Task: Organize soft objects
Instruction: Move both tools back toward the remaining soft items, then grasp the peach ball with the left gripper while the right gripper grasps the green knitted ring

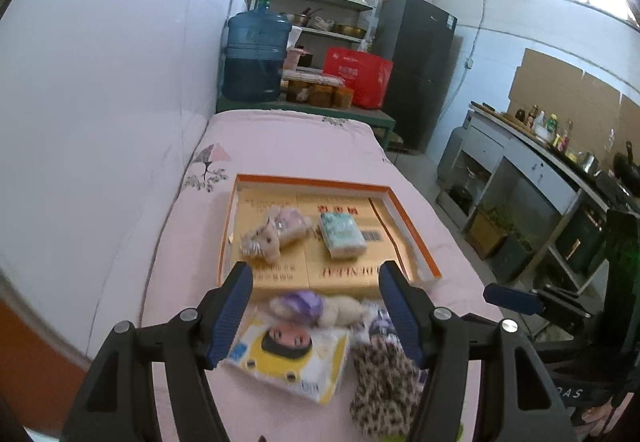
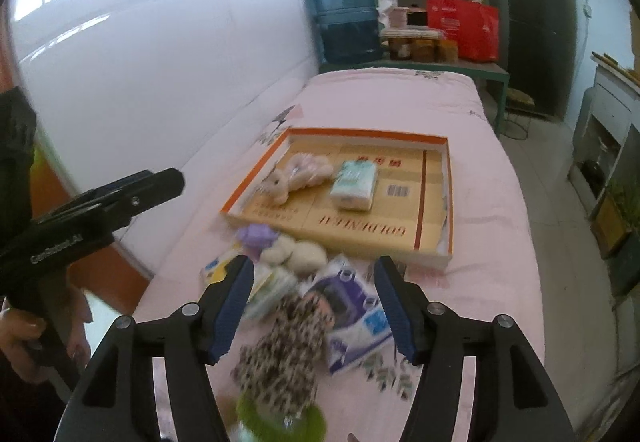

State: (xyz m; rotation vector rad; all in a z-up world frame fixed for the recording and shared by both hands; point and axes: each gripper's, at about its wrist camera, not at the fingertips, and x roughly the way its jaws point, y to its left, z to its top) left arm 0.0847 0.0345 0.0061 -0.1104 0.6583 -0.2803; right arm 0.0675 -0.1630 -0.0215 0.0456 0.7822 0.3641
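Pink bedding (image 1: 280,146) is filling the left wrist view, with a white wall on its left and shelves, a blue water jug (image 1: 256,56) and a dark fridge behind. I am seeing an orange-rimmed cardboard tray (image 1: 394,202) lying flat on it, holding a pale plush toy (image 1: 276,232) and a small tissue pack (image 1: 343,234) side by side, apart from each other. The plush is running its long axis diagonally, head toward the near left; the pack is pointing toward the tray's far edge. My left gripper (image 1: 316,316) is hanging with jaws apart, nothing clamped, over a loose pile just in front of the tray: a yellow wipes pack (image 1: 292,358), a purple-capped plush (image 1: 316,306) and a leopard-print cloth (image 1: 384,382). Motion blur is softening the pile, and the right finger is covering part of the cloth. The other tool is cut off at the right edge.

Looking through the right wrist camera, the same bed and tray (image 2: 448,178) are sitting farther off. My right gripper (image 2: 314,312) is standing wide, gripping nothing, above the leopard-print cloth (image 2: 288,346), whose long axis is running toward me. A purple-printed pack (image 2: 356,318) is lying beside it, partly under it. Something green at the bottom edge is too blurred to identify. The left gripper's (image 2: 176,178) jaws are hard to read edge-on here, held by a hand (image 2: 24,338).
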